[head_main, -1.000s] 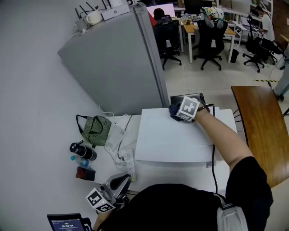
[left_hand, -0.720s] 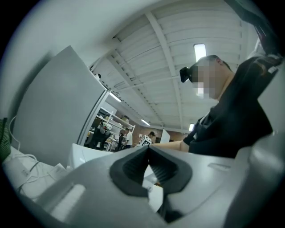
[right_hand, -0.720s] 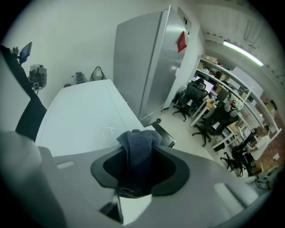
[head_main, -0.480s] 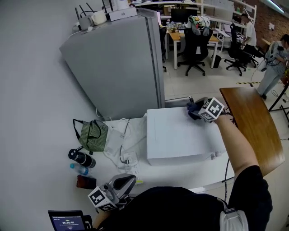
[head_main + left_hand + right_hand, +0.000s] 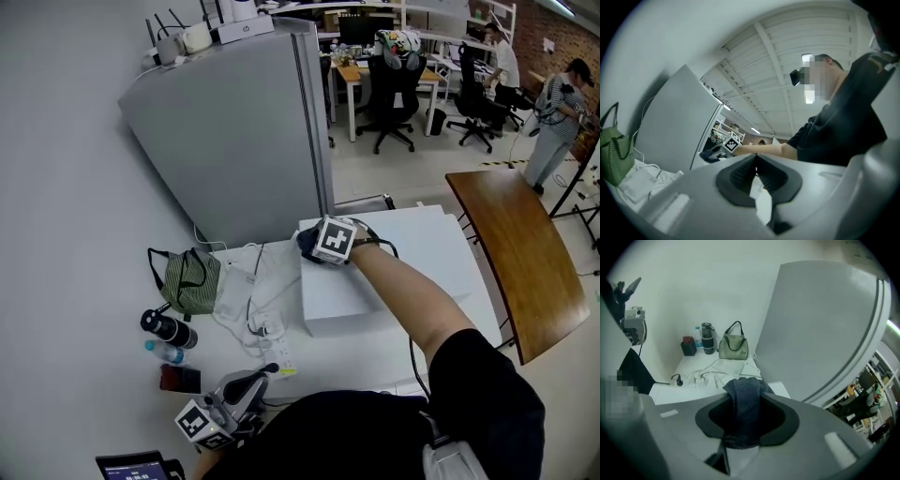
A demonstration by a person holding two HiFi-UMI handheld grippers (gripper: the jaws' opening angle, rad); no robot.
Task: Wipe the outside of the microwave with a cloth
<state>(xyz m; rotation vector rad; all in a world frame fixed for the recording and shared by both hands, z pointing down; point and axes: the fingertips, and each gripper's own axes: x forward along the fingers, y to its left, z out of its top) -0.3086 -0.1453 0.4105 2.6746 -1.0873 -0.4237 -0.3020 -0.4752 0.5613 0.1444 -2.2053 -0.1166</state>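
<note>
The white microwave [image 5: 427, 246] sits on the white table, its top facing me. My right gripper [image 5: 319, 246] rests at the top's back left corner, shut on a dark blue cloth [image 5: 306, 240] that presses on the surface. In the right gripper view the cloth [image 5: 746, 404] hangs bunched between the jaws and out past them. My left gripper [image 5: 269, 371] lies low near the table's front edge, away from the microwave. In the left gripper view, the left gripper [image 5: 756, 169] has its pads touching with nothing between them.
A tall grey fridge [image 5: 234, 131] stands right behind the microwave's left corner. Left of the microwave lie a green bag [image 5: 187, 279], white cables and a power strip [image 5: 265, 330], and bottles [image 5: 169, 328]. A wooden table [image 5: 520, 253] is at the right, office chairs and people beyond.
My right gripper swept the cloth along the back of the microwave top: first toward the right corner, then across to the left corner. The left gripper stayed put.
</note>
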